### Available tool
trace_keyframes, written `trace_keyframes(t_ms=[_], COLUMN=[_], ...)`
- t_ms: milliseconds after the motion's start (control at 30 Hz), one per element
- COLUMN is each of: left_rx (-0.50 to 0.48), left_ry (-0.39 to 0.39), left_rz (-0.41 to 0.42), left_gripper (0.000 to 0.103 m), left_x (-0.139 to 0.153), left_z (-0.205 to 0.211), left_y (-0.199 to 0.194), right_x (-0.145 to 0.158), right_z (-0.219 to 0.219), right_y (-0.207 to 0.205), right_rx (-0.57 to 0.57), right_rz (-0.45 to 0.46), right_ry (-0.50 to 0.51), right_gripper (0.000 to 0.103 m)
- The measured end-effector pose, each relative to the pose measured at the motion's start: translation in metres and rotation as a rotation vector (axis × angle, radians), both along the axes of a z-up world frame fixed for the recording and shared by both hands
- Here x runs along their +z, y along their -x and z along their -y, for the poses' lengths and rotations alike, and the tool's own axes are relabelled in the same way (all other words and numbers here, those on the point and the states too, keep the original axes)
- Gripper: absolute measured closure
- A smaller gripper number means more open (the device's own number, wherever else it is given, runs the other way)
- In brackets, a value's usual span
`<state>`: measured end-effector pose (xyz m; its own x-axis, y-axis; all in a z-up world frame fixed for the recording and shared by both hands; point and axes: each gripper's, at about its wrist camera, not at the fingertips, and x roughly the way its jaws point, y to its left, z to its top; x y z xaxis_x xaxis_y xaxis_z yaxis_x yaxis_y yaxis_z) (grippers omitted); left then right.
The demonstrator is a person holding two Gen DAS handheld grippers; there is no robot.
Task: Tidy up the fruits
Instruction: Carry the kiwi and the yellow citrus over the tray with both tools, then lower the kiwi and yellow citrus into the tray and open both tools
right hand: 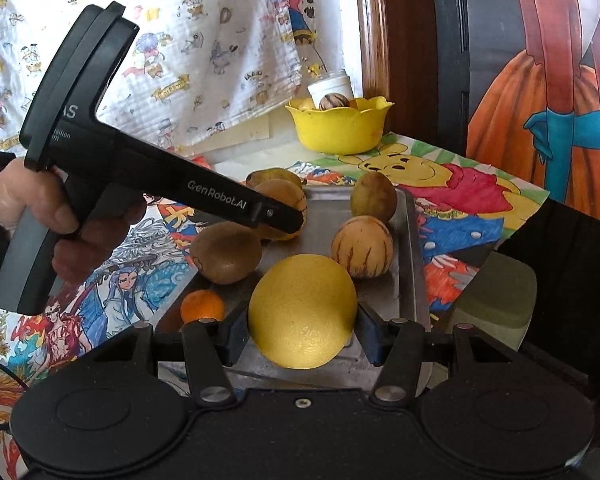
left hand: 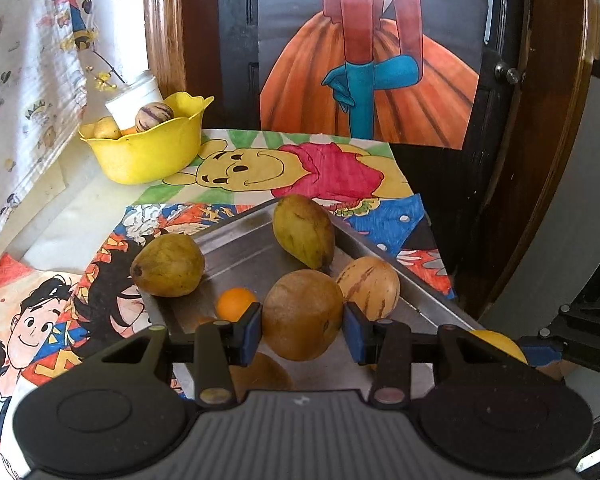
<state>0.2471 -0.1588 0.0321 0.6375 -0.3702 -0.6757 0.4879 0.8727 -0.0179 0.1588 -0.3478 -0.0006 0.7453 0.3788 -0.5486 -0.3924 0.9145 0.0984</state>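
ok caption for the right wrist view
Right hand-held gripper shut on a yellow citrus fruit above the metal tray of fruit.

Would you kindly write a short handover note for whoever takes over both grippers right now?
Left gripper: shut on a brown fruit above the metal tray.
Right gripper: shut on a yellow fruit at the tray's near edge.
Yellow bowl at the back holds a striped fruit, other fruit and a white cup.
On or at the tray: two green mangoes, a striped melon, a small orange, another brown fruit.
Left: probably bowl both held fruits, then the rest.
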Motion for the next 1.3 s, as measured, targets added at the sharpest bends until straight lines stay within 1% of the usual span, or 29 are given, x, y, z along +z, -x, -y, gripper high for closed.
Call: trace_keyframes(t_ms=[267, 433, 567, 700, 800, 1000, 1300], left_rx=[0.021, 0.019, 0.008, -0.008, -0.023, -0.031, -0.072], left_ry=[-0.041, -0.05, -0.07, -0.082, -0.106, -0.13, -0.201], left_rz=[-0.025, -0.021, -0.006, -0.008, 0.0, -0.01, -0.009], left_gripper=[0.056, 0.056, 0.056, 0.056, 0.056, 0.055, 0.055], left_x=[-0.008, -0.01, -0.011, -0.012, -0.013, -0.014, -0.022], left_z=[0.005, 0.006, 0.009, 0.01, 0.013, 0.016, 0.025], left_y=[-0.001, 0.0, 0.002, 0.003, 0.004, 0.0, -0.005], right_x=[-0.006, -0.011, -0.013, -0.016, -0.018, -0.021, -0.022], right_z=[0.004, 0.006, 0.006, 0.006, 0.006, 0.011, 0.009], right_y=[-0.003, -0.005, -0.007, -0.007, -0.007, -0.009, -0.009], right_rx=[-0.032, -0.058, -0.071, -0.074, -0.079, -0.101, -0.102], right_rz=[-0.017, -0.027, -0.026, -0.032, -0.028, -0.032, -0.018], right_ry=[0.001, 0.007, 0.016, 0.02, 0.024, 0.015, 0.035], right_gripper=[0.046, 0.046, 0.046, 0.046, 0.046, 0.046, 0.046])
